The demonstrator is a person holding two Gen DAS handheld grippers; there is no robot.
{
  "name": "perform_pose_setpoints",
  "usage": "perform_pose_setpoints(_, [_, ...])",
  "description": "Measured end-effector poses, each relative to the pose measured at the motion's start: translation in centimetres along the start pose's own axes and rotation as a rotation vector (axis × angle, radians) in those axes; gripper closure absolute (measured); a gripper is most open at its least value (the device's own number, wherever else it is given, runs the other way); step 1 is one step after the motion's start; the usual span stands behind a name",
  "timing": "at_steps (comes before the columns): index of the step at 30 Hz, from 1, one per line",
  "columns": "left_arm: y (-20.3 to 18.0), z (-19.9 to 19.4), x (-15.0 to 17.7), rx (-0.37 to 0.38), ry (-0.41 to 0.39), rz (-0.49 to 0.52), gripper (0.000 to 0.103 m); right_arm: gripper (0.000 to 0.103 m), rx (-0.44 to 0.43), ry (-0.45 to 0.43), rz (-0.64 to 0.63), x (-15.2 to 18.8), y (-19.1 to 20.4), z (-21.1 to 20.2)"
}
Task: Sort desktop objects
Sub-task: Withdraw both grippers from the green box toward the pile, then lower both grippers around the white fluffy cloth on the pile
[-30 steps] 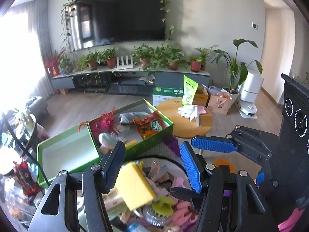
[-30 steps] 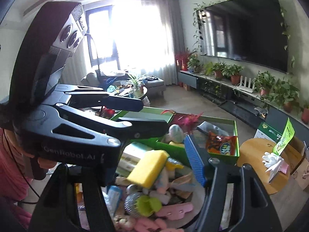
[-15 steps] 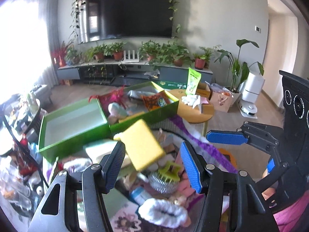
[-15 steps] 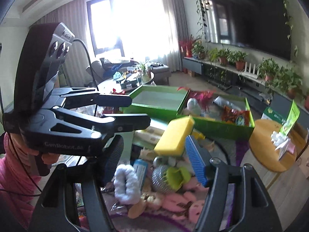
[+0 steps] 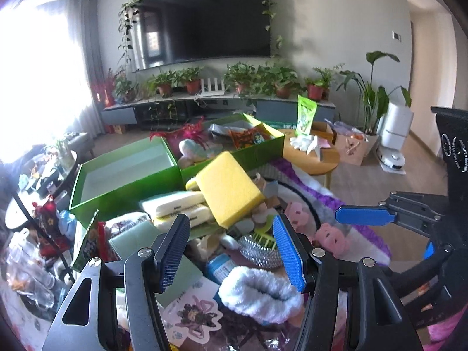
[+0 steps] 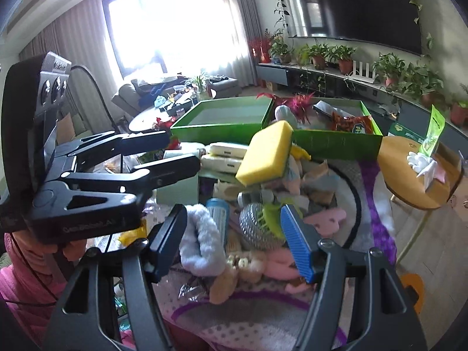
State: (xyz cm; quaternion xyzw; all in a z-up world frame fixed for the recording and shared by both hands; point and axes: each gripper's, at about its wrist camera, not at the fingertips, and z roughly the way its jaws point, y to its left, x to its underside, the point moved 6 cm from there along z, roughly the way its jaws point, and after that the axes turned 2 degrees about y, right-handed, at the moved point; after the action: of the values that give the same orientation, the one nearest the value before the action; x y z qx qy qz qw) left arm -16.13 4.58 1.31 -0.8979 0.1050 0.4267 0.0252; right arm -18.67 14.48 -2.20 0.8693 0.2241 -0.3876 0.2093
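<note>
Atop the heap, yellow sponge (image 5: 229, 187) tilted — both grippers' fingers (image 5: 172, 251) spread, empty — underlying clutter indistinct

yellow sponge (image 5: 229, 187) released, left gripper (image 5: 231, 248) withdrawn

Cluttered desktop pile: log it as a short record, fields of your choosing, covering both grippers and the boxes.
left gripper: open, holding nothing, above the pile
right gripper: open, holding nothing, above the pile
yellow sponge: tilted, on top of the pile
white scrunchie: near edge of the pile
silver scourer: under a green comb
left green box: nothing visible inside
right green box: holds a snack packet and other items
</note>
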Motion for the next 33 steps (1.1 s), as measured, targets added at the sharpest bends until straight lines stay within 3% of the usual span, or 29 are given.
perform_pose_setpoints(15, [0.9,3.1,4.0,-0.016,0.099,0.001,0.043,0.036,0.014,0.095,0.083,3.7,0.2,2.6])
perform_pose_setpoints(27, [2.3,2.4,6.8,-0.061,0.14,0.027,0.043,0.036,-0.008,0.162,0.082,5.6,1.5,4.5])
perform_pose_setpoints(33, [2.6,1.0,8.6,-0.027,0.149,-0.032,0.043,0.036,-0.029,0.172,0.105,6.8,1.7,4.1])
